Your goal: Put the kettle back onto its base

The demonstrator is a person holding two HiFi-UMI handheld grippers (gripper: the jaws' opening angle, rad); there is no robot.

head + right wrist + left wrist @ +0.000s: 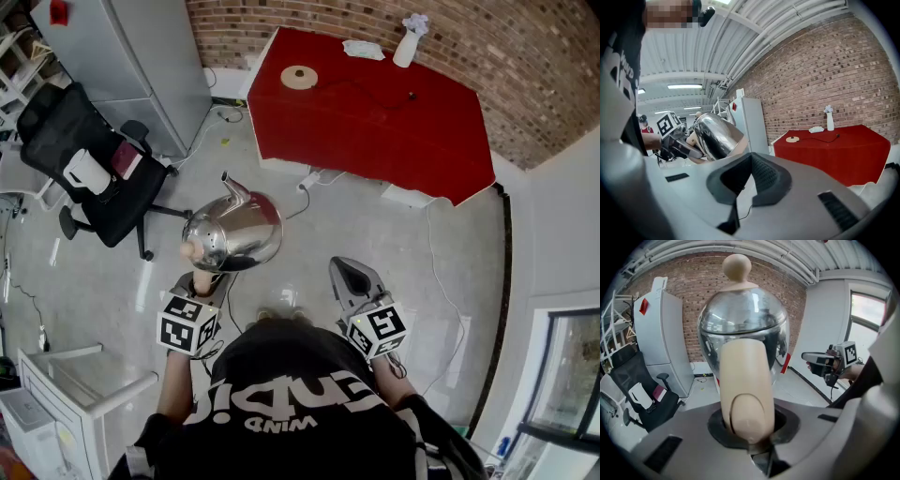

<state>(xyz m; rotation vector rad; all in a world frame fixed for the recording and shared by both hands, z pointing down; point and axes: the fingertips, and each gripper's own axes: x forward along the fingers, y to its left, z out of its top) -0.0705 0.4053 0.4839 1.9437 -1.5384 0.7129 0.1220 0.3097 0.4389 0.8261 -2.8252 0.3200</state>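
– So where is the kettle (234,230) at this point?

– Up in the air over the floor (394,234), in front of the person, well apart from the red worktop (375,122). It is shiny metal with a pale knob (737,266) on its lid.

– What holds it?

– The left gripper (206,284). Its jaws are pinched on the kettle's beige handle (743,390), which sits in the notch between them and fills it. The gripper slants downward.

– And the right gripper (349,272)?

– It hangs to the right of the kettle, near it but not touching. Its jaws are pressed together with nothing between them, and it points roughly level toward the worktop.

– Where is the base (299,77)?

– On the red worktop, near its far left corner. It is a flat, round, pale disc with nothing on it. In the right gripper view a dark cord (820,139) runs from it across the red top.

– Anything else up there?

– A white vase (406,45) stands at the far edge by the brick wall (525,66), and a pale crumpled cloth (363,49) lies just beside it.

– And around the person?

– A black office chair (80,159) stands to the left, next to a tall grey cabinet (141,66).
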